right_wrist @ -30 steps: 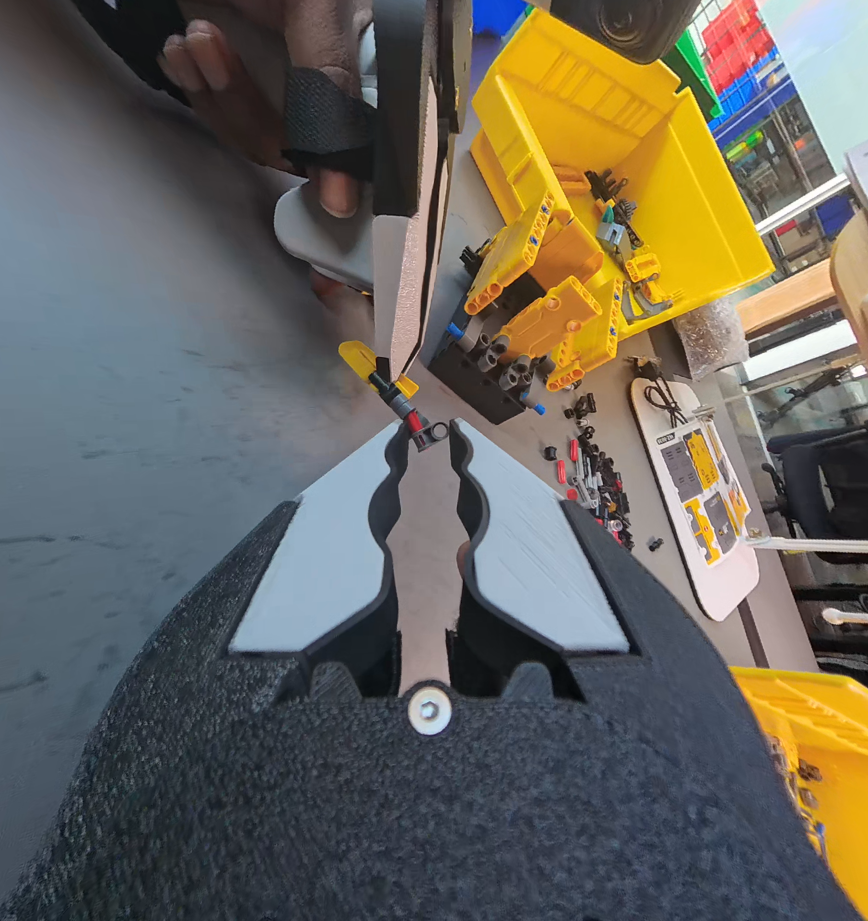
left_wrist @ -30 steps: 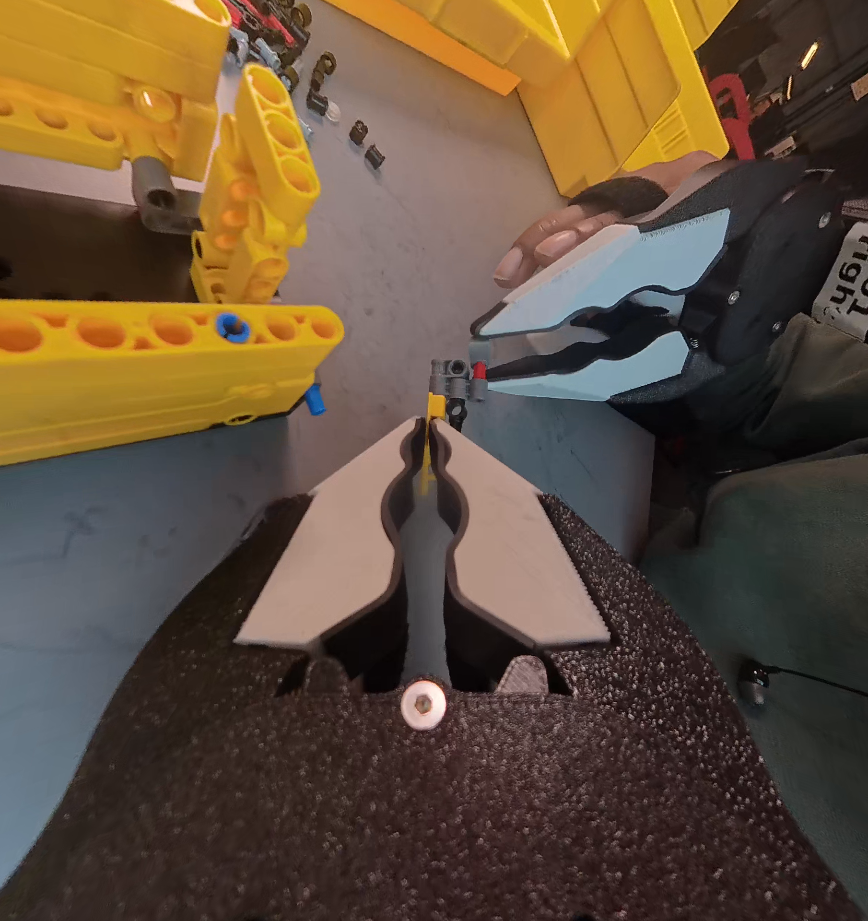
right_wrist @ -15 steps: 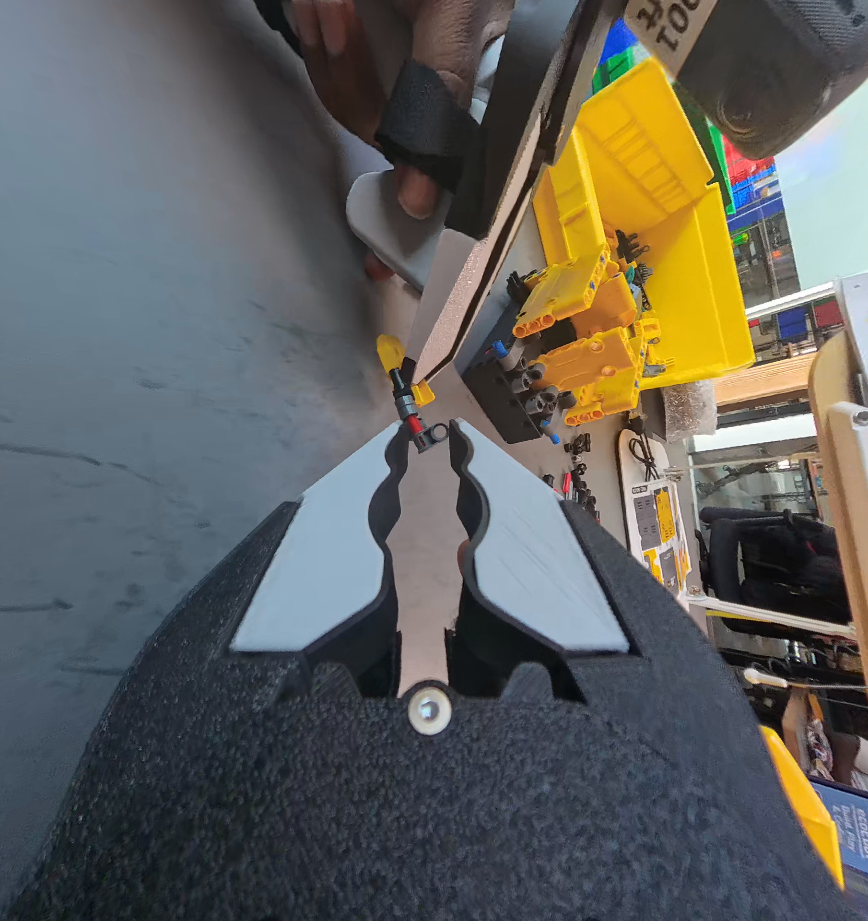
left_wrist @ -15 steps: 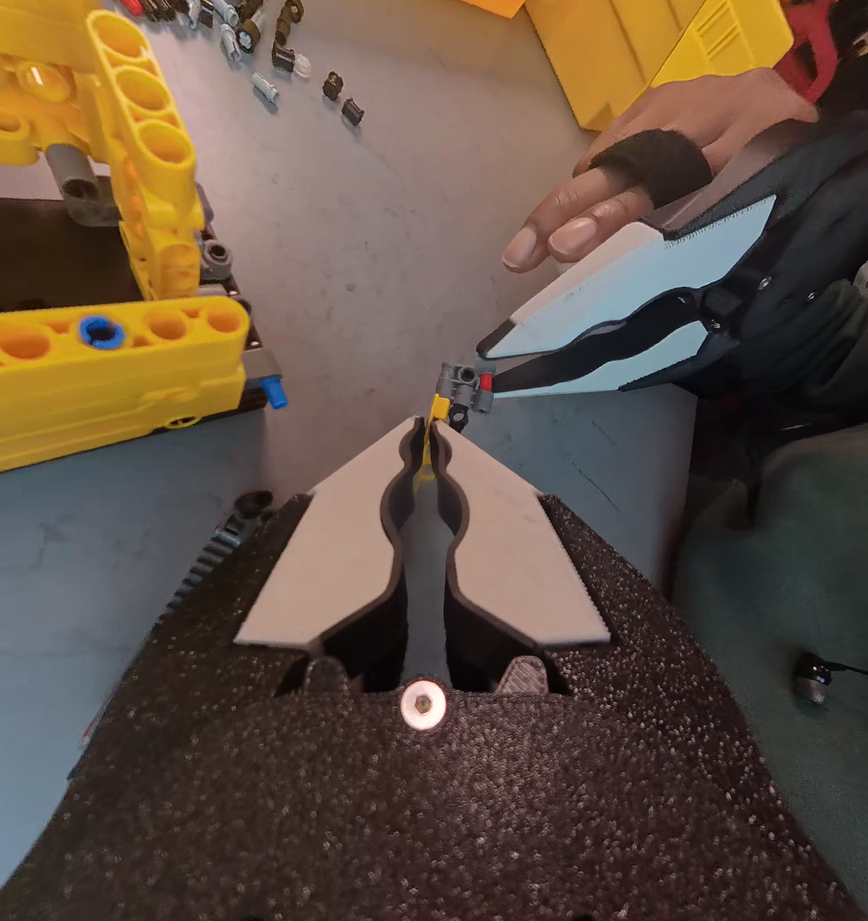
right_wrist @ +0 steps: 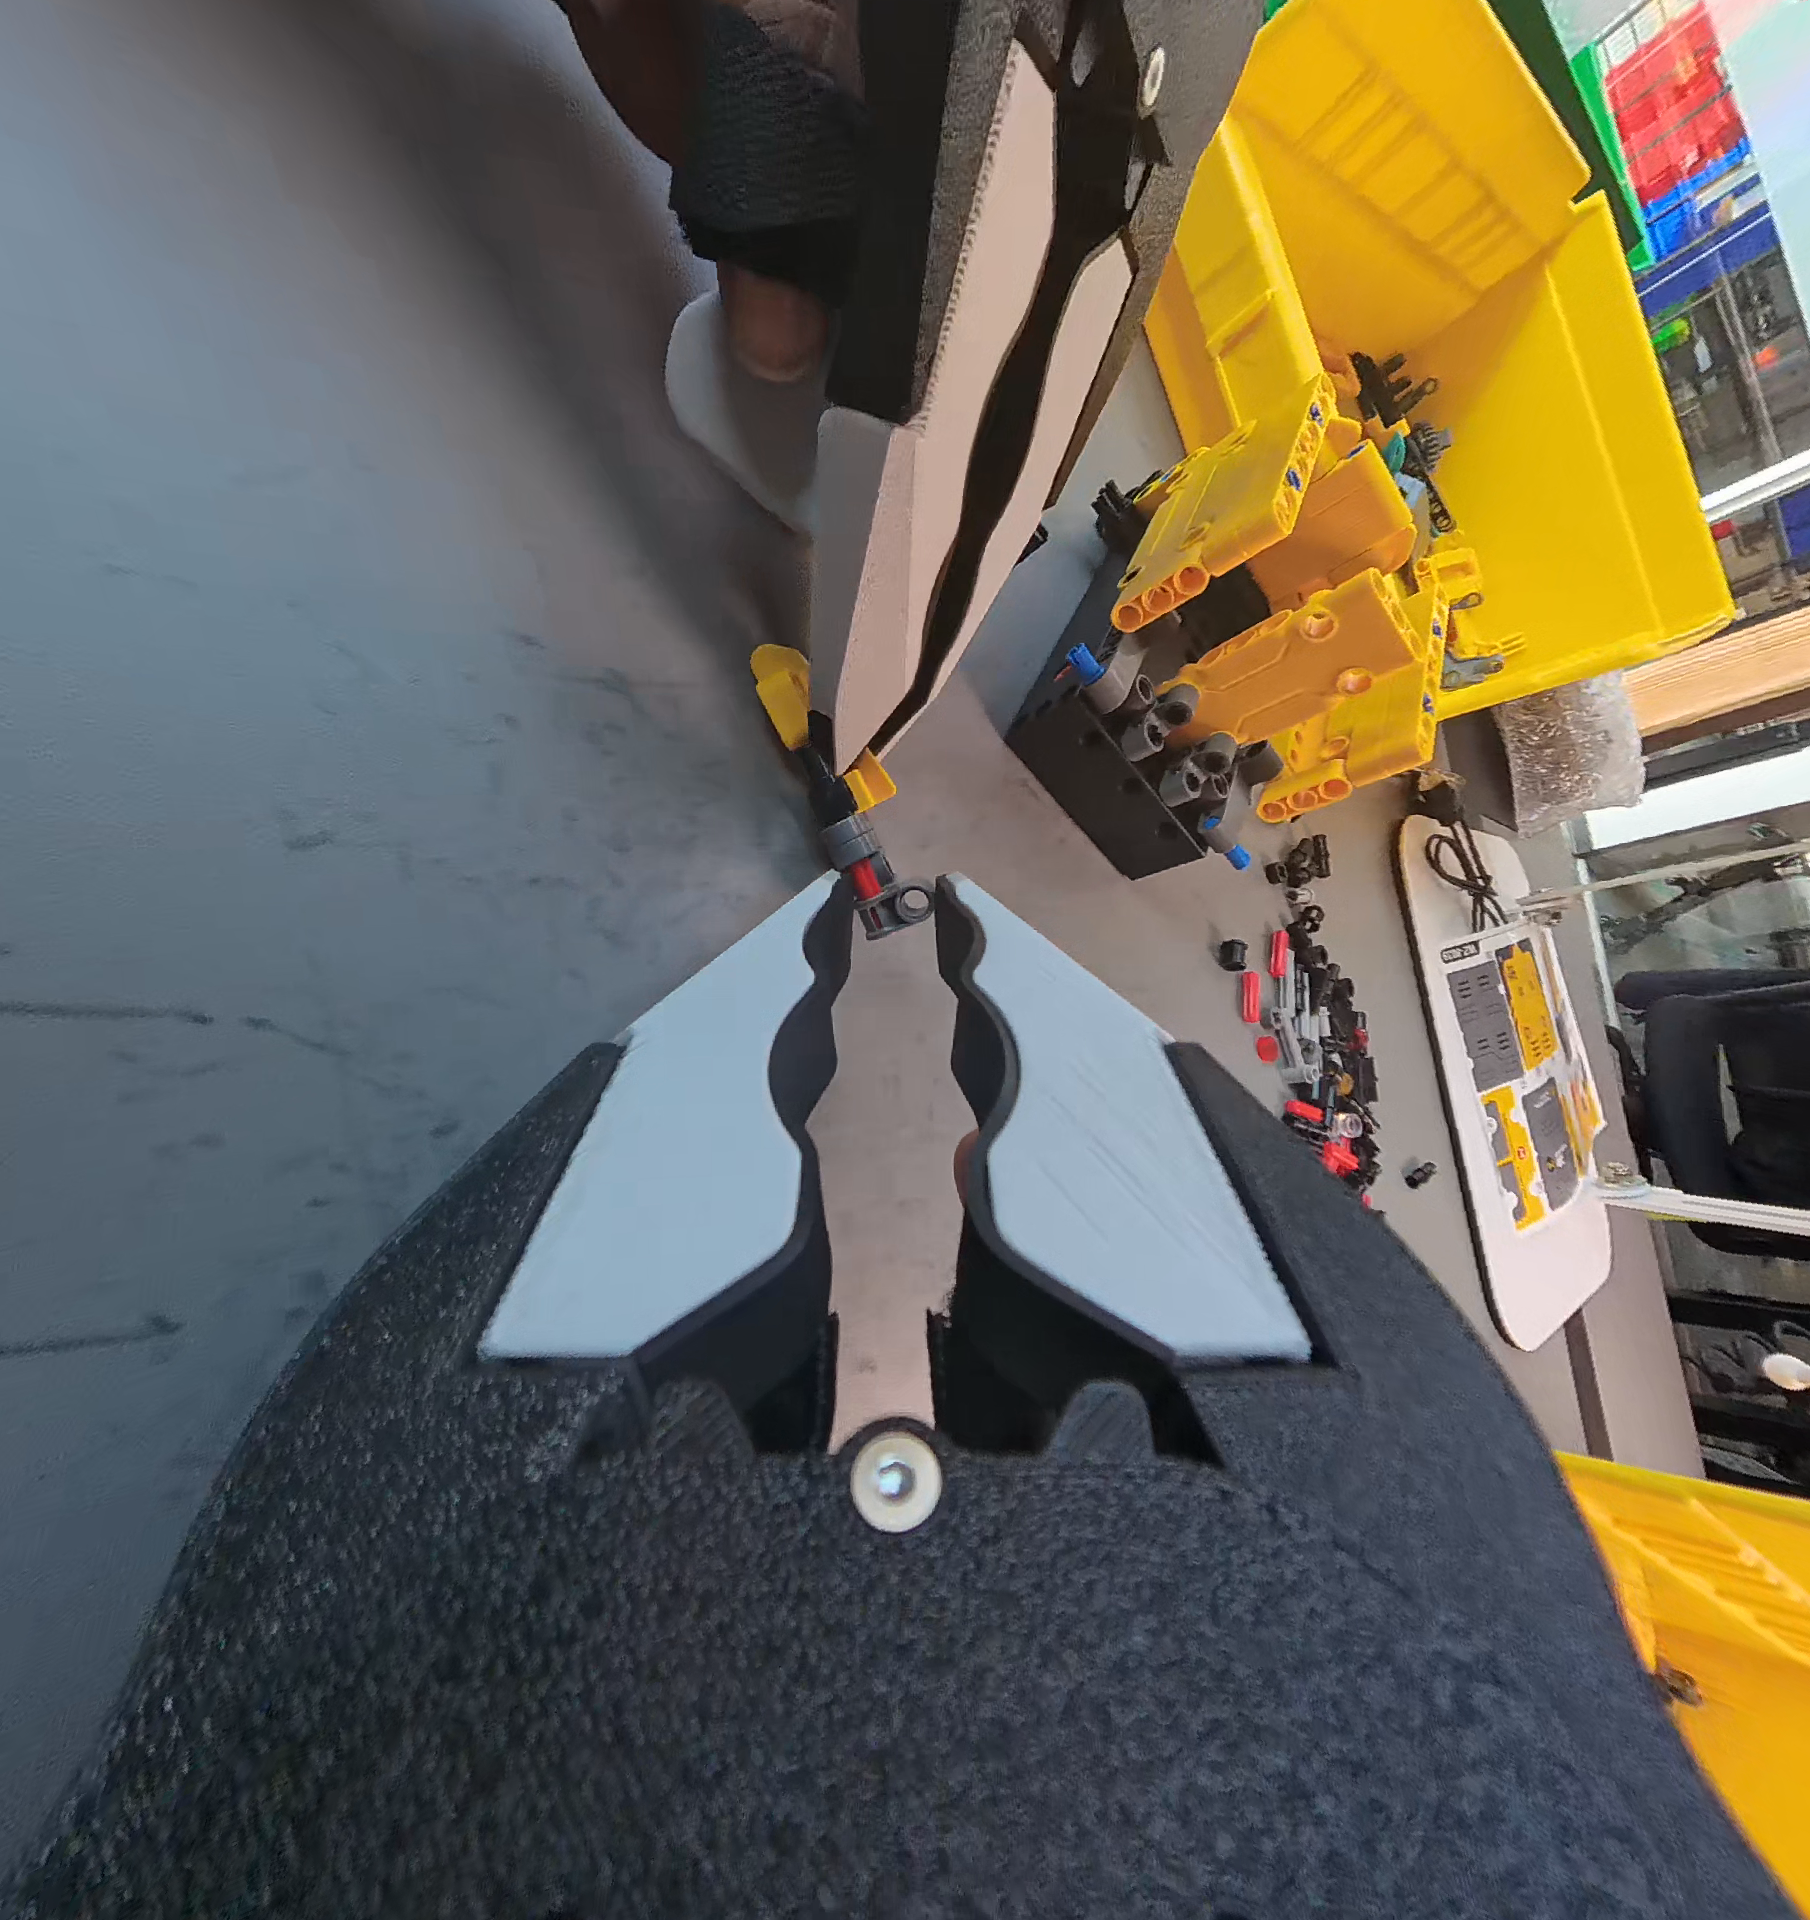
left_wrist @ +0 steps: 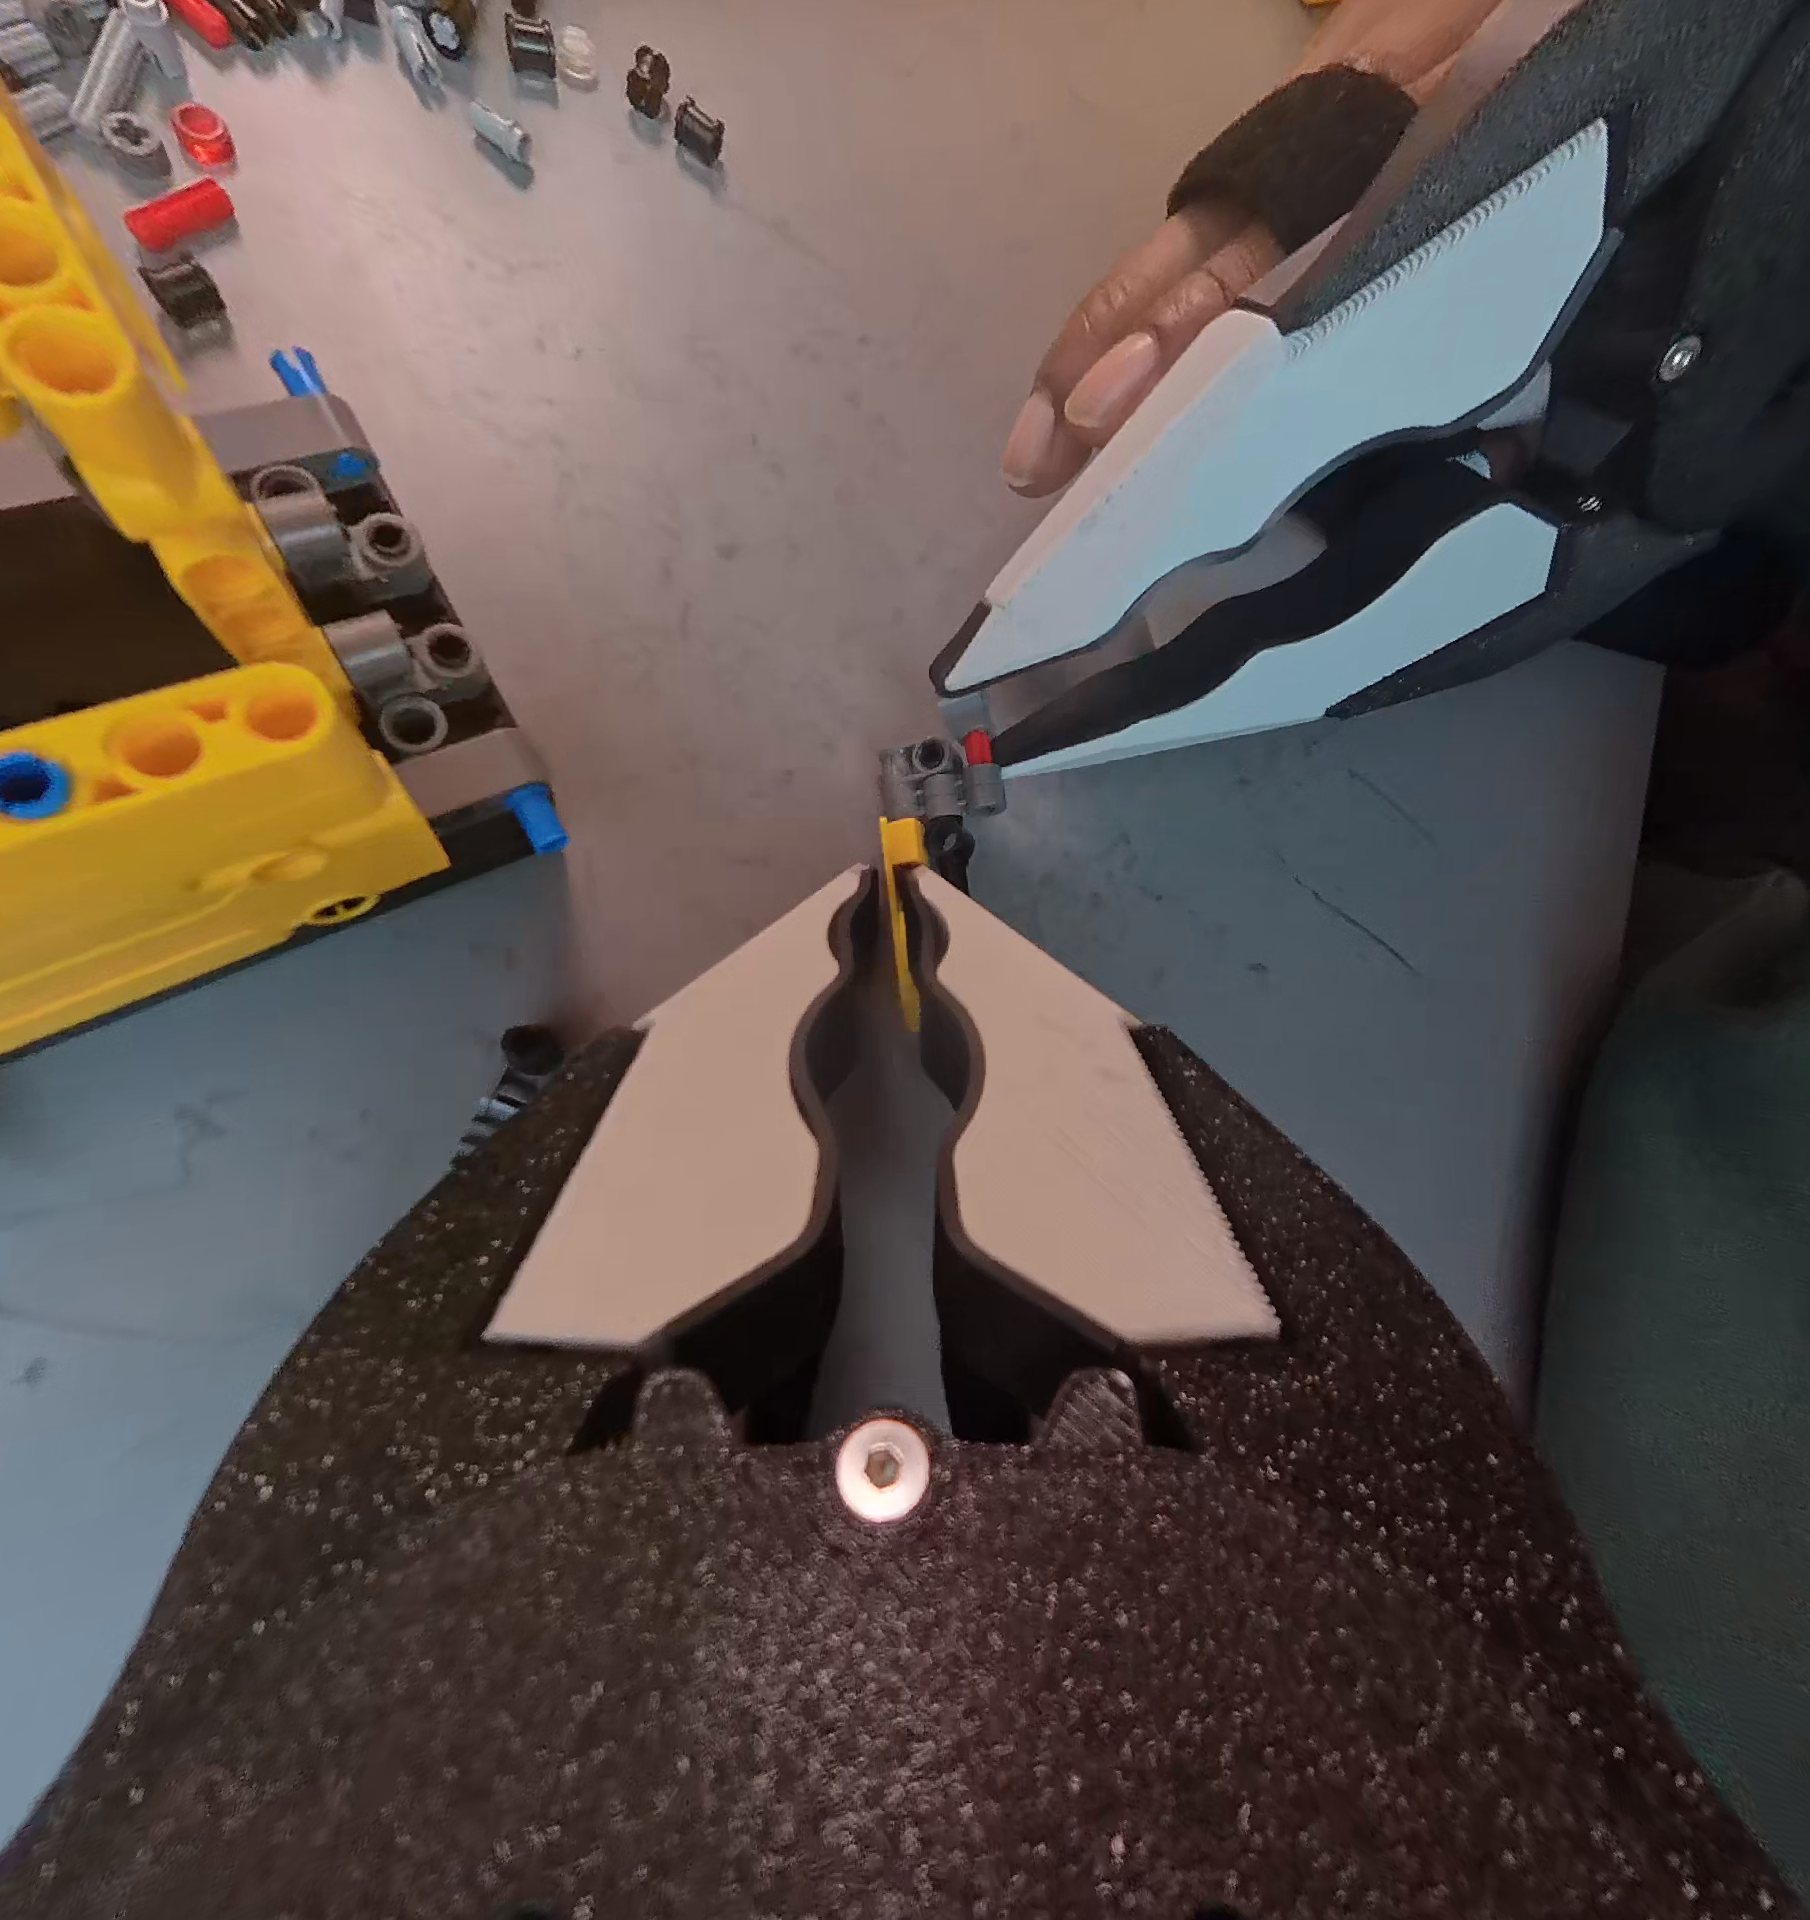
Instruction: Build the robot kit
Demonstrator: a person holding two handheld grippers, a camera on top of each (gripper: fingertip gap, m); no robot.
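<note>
A small brick assembly hangs between both grippers above the grey table [left_wrist: 672, 416]. It is a thin yellow blade piece [left_wrist: 901, 935], a black pin, a red axle and a dark grey connector [left_wrist: 922, 779]. My left gripper [left_wrist: 888, 878] is shut on the yellow blade. My right gripper [left_wrist: 974, 732] comes in from the right, shut on the connector end by the red axle. In the right wrist view the right gripper [right_wrist: 888, 888] has the grey connector [right_wrist: 901, 912] between its tips. There the left gripper [right_wrist: 859, 748] pinches the yellow blade [right_wrist: 781, 686] from above.
A yellow beam build on a black base [left_wrist: 153, 790] stands at the left, also in the right wrist view [right_wrist: 1285, 644]. Loose small parts [left_wrist: 194, 208] lie behind it. Yellow bins [right_wrist: 1452, 260] and a white printed card [right_wrist: 1514, 1060] sit farther off. A hand [left_wrist: 1119, 353] holds the right gripper. Left and right tips are no more than a few centimetres apart.
Both grippers keep their hold on the small assembly. Both cameras have shifted: the yellow build slid left in the left view, and the left gripper stands more upright in the right view.
</note>
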